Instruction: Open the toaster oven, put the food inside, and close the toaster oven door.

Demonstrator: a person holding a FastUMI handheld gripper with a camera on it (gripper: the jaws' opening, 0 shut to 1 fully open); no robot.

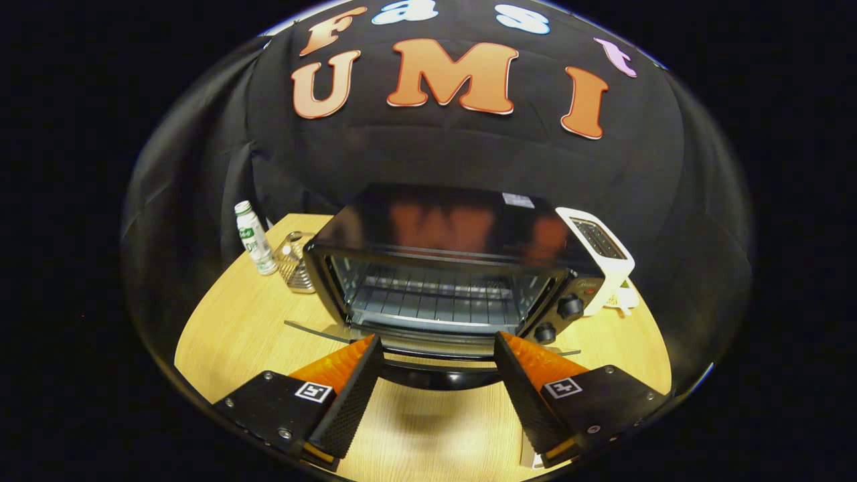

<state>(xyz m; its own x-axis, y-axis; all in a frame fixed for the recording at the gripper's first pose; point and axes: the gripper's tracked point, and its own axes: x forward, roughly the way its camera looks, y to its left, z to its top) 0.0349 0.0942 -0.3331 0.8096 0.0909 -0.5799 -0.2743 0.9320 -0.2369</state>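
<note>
Nearest the onlooker, the claw (438,365) is held low over the wooden tabletop (227,321) with its two orange-faced fingers (348,371) spread wide and nothing between them; each finger carries a small square black-and-white marker on its upper plate, a pattern and not legible writing. Just ahead of the fingertips lies the toaster oven door (435,348), folded down to roughly level, its dark handle edge bulging toward the claw in the gap between the fingers. Beyond the door stands the toaster oven (442,261), a black box with its cavity exposed, a wire rack (428,294) lying bare inside and two black knobs (569,306) on the panel at the right of the opening. The opening step thus appears done, and the loading step appears to be in hand; no food is seen between the fingers or on the rack, so the next move would call for locating a piece and closing the claw on it. A pale sticker (517,199) sits on the oven's top and a faint mark above the knobs, both too small to read. To the left, near the oven, stand a wire basket (294,264) and a white bottle (254,246) with a green label, its print illegible. To the right a white toaster (599,258) stands just beside the oven.
</note>
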